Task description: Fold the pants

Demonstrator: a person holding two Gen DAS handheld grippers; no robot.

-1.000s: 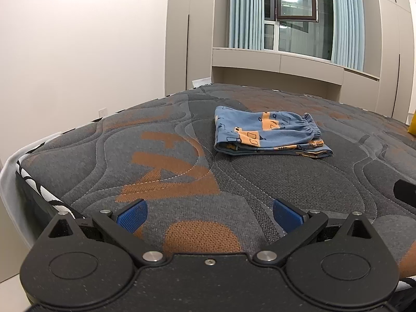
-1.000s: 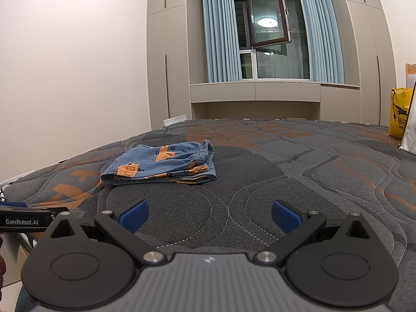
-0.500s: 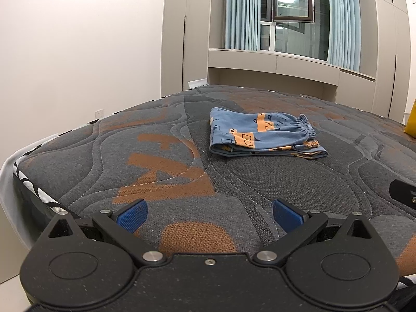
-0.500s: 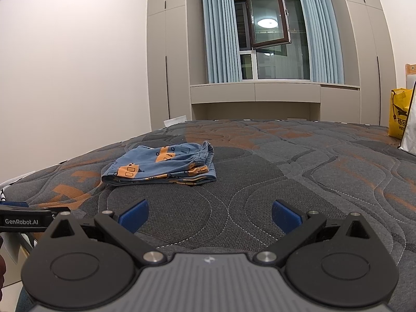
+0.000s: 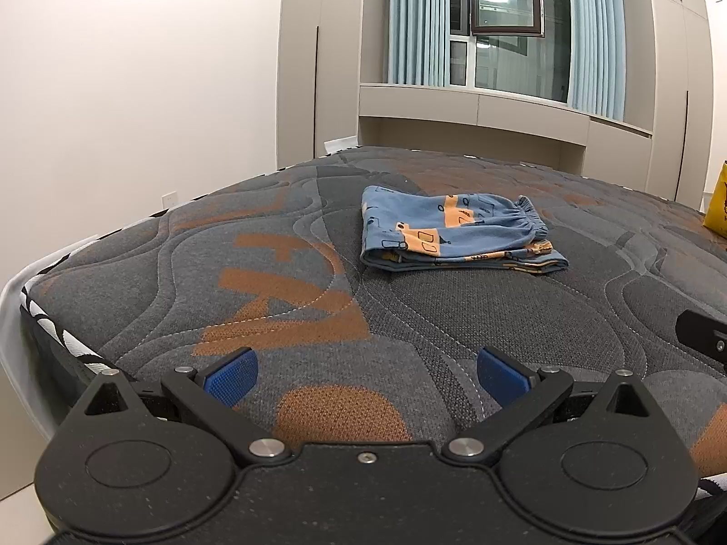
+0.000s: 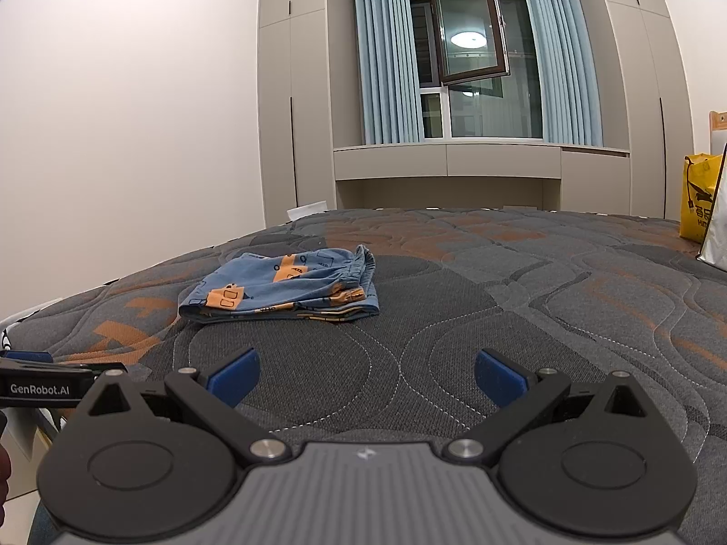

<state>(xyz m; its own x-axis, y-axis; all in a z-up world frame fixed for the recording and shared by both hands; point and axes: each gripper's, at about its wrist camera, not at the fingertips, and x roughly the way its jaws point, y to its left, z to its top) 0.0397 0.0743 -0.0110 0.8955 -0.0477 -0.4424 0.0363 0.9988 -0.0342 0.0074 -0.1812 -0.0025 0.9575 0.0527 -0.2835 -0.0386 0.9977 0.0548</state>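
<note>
Small blue pants with orange print (image 5: 450,236) lie folded in a flat bundle on the grey and orange quilted mattress (image 5: 318,318), elastic waistband to the right. They also show in the right wrist view (image 6: 286,288). My left gripper (image 5: 365,372) is open and empty, low over the mattress's near edge, well short of the pants. My right gripper (image 6: 365,374) is open and empty, likewise near the front edge, with the pants ahead and to its left.
The mattress's left edge (image 5: 27,290) drops off beside a white wall. A yellow bag (image 6: 699,200) stands at the far right. Cabinets and a curtained open window (image 6: 468,68) are behind the bed. The left gripper's body (image 6: 41,383) shows at the left edge of the right wrist view.
The left gripper's view has shifted slightly, so the pants sit a little more to the left and higher. The right gripper has barely moved. The pants have not changed.
</note>
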